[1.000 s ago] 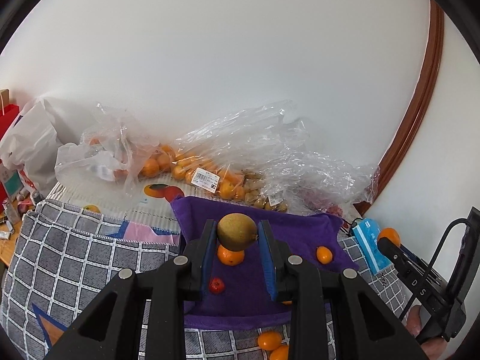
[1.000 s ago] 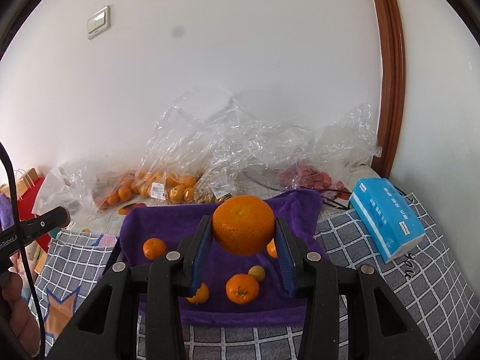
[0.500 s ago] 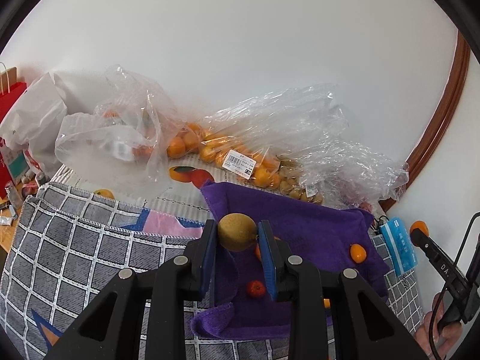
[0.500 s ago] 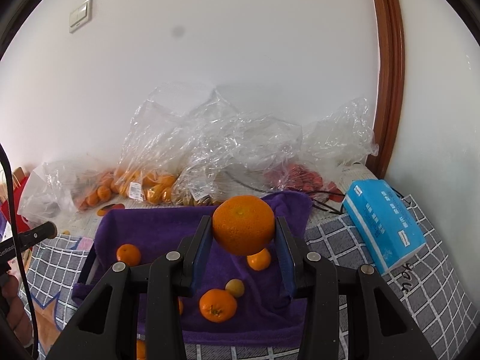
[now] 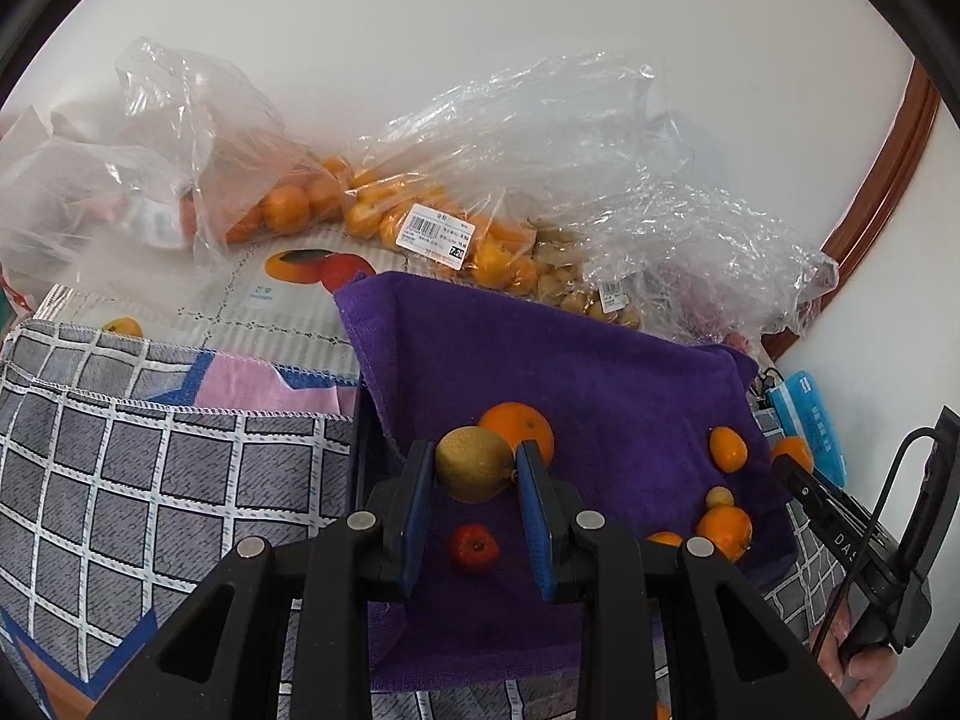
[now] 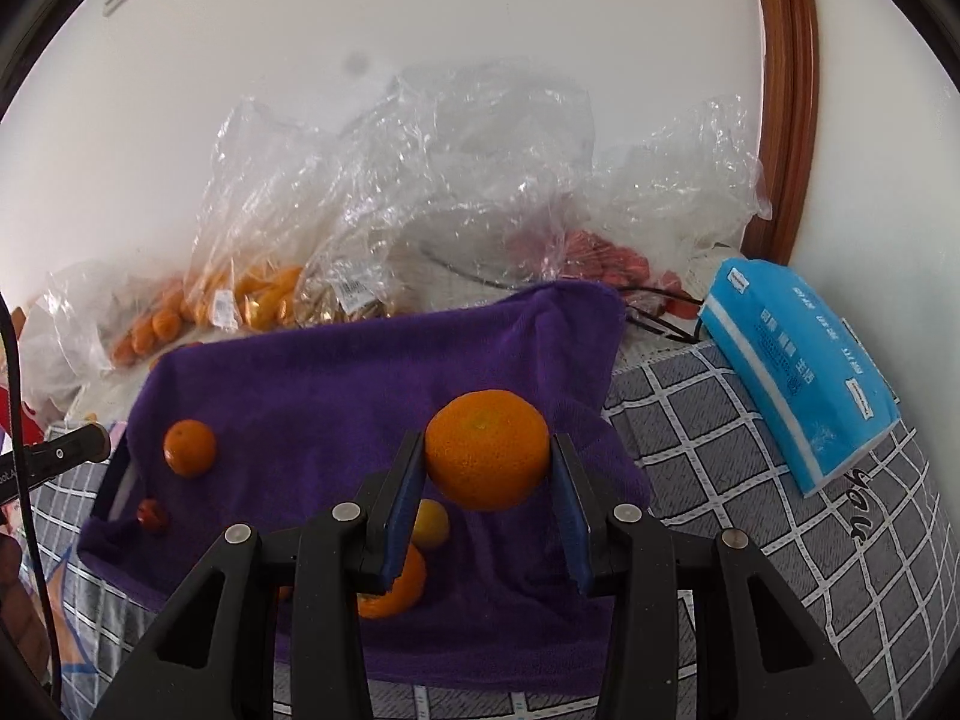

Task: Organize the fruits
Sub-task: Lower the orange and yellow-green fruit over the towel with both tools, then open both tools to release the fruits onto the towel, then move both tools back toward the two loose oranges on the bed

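Observation:
My left gripper (image 5: pixel 475 468) is shut on a yellow-brown round fruit (image 5: pixel 474 464), held above the near left part of a purple towel (image 5: pixel 588 372). An orange (image 5: pixel 521 423) lies just behind it and a small red fruit (image 5: pixel 474 547) just below it on the towel. My right gripper (image 6: pixel 487 468) is shut on a large orange (image 6: pixel 487 450) above the right half of the purple towel (image 6: pixel 336 372). Smaller oranges (image 6: pixel 189 447) and a small yellow fruit (image 6: pixel 433 522) rest on the cloth.
Clear plastic bags of oranges (image 5: pixel 420 222) and other fruit line the wall behind the towel. A blue tissue pack (image 6: pixel 798 354) lies on the grey checked cloth (image 6: pixel 780 480) at the right. A hand holding the other gripper's handle (image 5: pixel 864 540) shows at the right edge.
Both grippers have come down and closer to the purple towel, each still holding its fruit. The towel and the fruit lying on it look larger in both views.

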Demonstrator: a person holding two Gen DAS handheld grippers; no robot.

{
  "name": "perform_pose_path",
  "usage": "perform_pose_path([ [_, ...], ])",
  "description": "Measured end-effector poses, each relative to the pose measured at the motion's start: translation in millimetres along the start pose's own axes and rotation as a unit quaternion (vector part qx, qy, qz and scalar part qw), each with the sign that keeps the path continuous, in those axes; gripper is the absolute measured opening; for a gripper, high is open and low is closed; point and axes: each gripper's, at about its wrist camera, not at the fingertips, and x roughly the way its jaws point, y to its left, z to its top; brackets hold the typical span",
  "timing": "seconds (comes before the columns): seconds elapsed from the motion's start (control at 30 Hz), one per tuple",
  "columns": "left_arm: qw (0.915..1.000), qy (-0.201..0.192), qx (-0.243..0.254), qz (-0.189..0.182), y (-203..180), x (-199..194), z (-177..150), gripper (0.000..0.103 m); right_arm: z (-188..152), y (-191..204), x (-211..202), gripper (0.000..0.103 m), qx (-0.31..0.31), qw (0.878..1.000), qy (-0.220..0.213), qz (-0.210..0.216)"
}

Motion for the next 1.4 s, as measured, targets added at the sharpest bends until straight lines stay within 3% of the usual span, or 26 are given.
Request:
perform_pose_path([
  [0.27, 0.9995, 0.018, 0.021, 0.013, -8, 24, -5, 0.027, -9, -1, 25, 0.041, 0.002, 1.0, 0.026, 0.011],
  [0.83, 0.9978, 0.041, 0.043, 0.03, -10, 44, -11, 0.027, -12, 6, 37, 0.042, -0.005, 0.999, 0.048, 0.007],
  [1.0, 0.9969, 0.051, 0.052, 0.03, -15, 43, -10, 0.029, -10, 4, 33, 0.051, 0.003, 0.999, 0.043, 0.004],
  [1.07, 0.9965, 0.052, 0.058, 0.029, -19, 39, -10, 0.041, -8, 4, 28, 0.052, 0.005, 0.999, 0.04, 0.004],
  [1.4, 0.9972, 0.011, 0.068, 0.03, -28, -14, -11, 0.049, 3, 15, -23, 0.07, -0.003, 1.0, -0.002, -0.023],
])
